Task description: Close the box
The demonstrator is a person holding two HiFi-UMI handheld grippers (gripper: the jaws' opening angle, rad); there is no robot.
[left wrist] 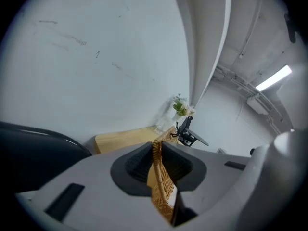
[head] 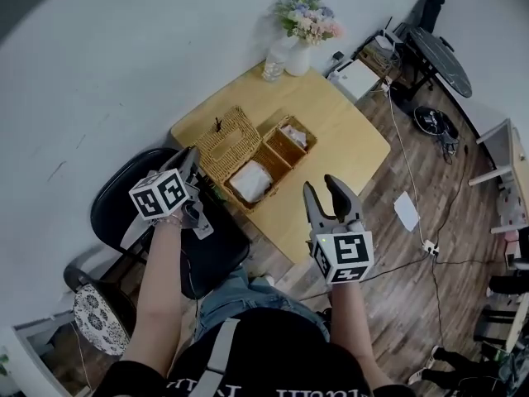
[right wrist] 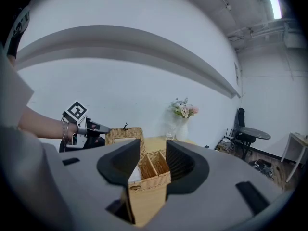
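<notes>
A wicker box (head: 285, 149) with inner compartments stands open on the wooden table (head: 347, 131). Its lid (head: 225, 143) lies folded back to the left. My left gripper (head: 192, 155) reaches the lid's left edge. In the left gripper view the woven lid edge (left wrist: 161, 182) runs between the pads, and the left gripper (left wrist: 156, 150) is shut on it. My right gripper (head: 331, 190) hovers off the table's near edge with open jaws and holds nothing. In the right gripper view the box (right wrist: 149, 170) shows between the open jaws of that gripper (right wrist: 154, 160), some way ahead.
A white vase of flowers (head: 302, 35) and a glass jar (head: 273, 64) stand at the table's far corner. A black chair (head: 132, 213) sits left of the table. White cloth (head: 250, 180) lies in one compartment. Cables and a paper sheet (head: 407, 212) lie on the floor.
</notes>
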